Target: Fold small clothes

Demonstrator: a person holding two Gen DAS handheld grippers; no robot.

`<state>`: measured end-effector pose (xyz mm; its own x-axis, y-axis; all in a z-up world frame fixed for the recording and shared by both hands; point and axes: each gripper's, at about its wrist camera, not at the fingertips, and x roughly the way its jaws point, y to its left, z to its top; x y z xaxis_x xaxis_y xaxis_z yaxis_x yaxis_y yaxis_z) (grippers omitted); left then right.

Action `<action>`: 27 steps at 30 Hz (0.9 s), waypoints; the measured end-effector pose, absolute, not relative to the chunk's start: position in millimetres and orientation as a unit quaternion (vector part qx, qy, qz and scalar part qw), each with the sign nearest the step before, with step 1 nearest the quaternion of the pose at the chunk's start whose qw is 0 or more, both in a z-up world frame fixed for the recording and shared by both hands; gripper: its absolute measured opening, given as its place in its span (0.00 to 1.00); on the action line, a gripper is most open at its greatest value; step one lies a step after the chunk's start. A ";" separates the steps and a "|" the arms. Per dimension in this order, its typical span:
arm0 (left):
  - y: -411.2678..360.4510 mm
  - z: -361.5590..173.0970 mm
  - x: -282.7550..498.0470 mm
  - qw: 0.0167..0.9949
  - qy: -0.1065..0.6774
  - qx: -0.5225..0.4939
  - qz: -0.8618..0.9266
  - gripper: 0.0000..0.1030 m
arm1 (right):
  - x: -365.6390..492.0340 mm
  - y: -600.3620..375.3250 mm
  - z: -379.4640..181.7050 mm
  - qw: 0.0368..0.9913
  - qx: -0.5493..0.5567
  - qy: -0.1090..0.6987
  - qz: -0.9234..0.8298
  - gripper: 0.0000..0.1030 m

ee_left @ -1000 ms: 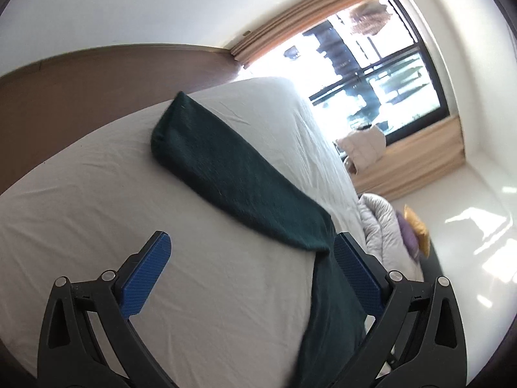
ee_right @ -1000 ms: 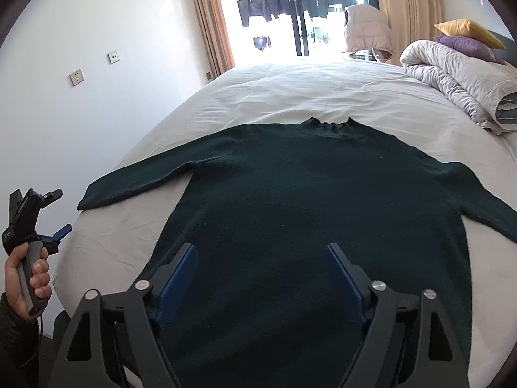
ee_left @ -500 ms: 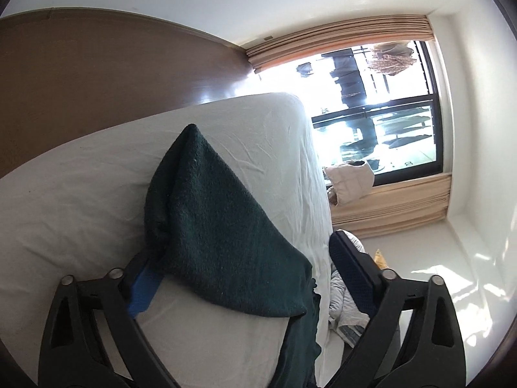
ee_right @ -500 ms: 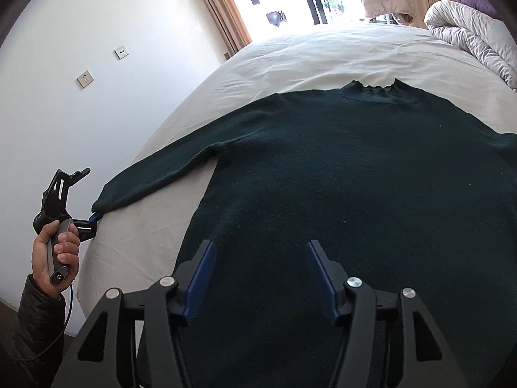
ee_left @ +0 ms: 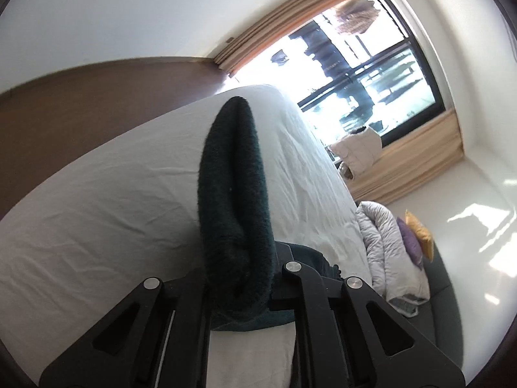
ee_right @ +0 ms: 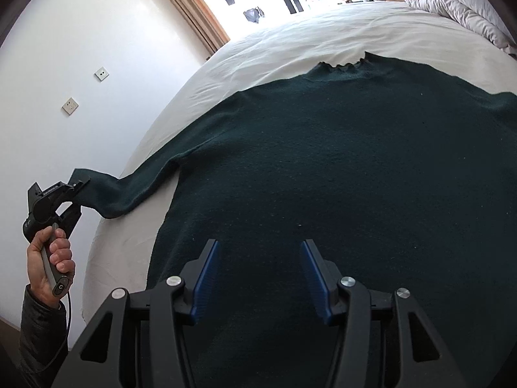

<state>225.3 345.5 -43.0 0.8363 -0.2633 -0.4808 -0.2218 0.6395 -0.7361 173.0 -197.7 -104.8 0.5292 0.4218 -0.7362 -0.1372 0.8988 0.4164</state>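
Note:
A dark green sweater (ee_right: 339,168) lies spread flat on the white bed (ee_right: 307,38), collar toward the window. My left gripper (ee_left: 239,278) is shut on the cuff of the sweater's left sleeve (ee_left: 232,187) and holds it off the bed's edge; the same gripper shows in the right wrist view (ee_right: 76,186) with the sleeve (ee_right: 129,194) stretched from it. My right gripper (ee_right: 258,274) is open and empty, just above the sweater's lower body, its blue pads (ee_right: 205,274) apart.
A rumpled grey duvet (ee_right: 452,3) with purple and yellow pillows (ee_left: 416,236) lies at the bed's far right. A white wall with sockets (ee_right: 69,106) stands left of the bed. A window with curtains (ee_left: 355,64) is beyond the bed.
My left gripper closed on the sleeve cuff and lifted it off the bed's edge. My right gripper moved closer over the sweater's body and its jaws narrowed.

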 end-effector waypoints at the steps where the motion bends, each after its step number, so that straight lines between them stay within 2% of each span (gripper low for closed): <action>1: 331.0 -30.6 232.6 0.869 0.287 -0.403 -0.019 0.07 | 173.5 -203.0 -106.2 0.859 0.164 0.457 0.163 0.54; 5: 250.9 10.1 265.8 0.903 0.291 -0.311 -0.059 0.07 | 174.5 -233.0 -109.0 0.857 0.195 0.449 0.161 0.54; 11: 93.1 15.0 313.0 0.914 0.317 -0.205 -0.150 0.07 | 177.6 -292.3 -112.4 0.855 0.243 0.436 0.141 0.54; 15: -4.2 -20.8 336.1 0.910 0.349 -0.125 -0.184 0.07 | 185.4 -333.2 -117.4 0.844 0.283 0.439 0.126 0.56; 18: -48.6 -80.4 320.4 0.900 0.390 -0.083 -0.176 0.07 | 196.3 -351.2 -125.7 0.828 0.305 0.453 0.128 0.60; 23: -59.5 -144.8 320.1 0.878 0.441 -0.078 -0.166 0.08 | 218.2 -358.5 -126.7 0.819 0.327 0.448 0.149 0.75; 27: -64.2 -152.3 324.1 0.877 0.446 -0.062 -0.169 0.08 | 247.3 -349.9 -128.7 0.802 0.350 0.454 0.167 0.77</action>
<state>324.1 -64.2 -152.3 0.5444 -0.3516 -0.7616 0.2412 0.9352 -0.2592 247.3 -349.9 -128.7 0.5324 0.5861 -0.6108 0.0493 0.6988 0.7136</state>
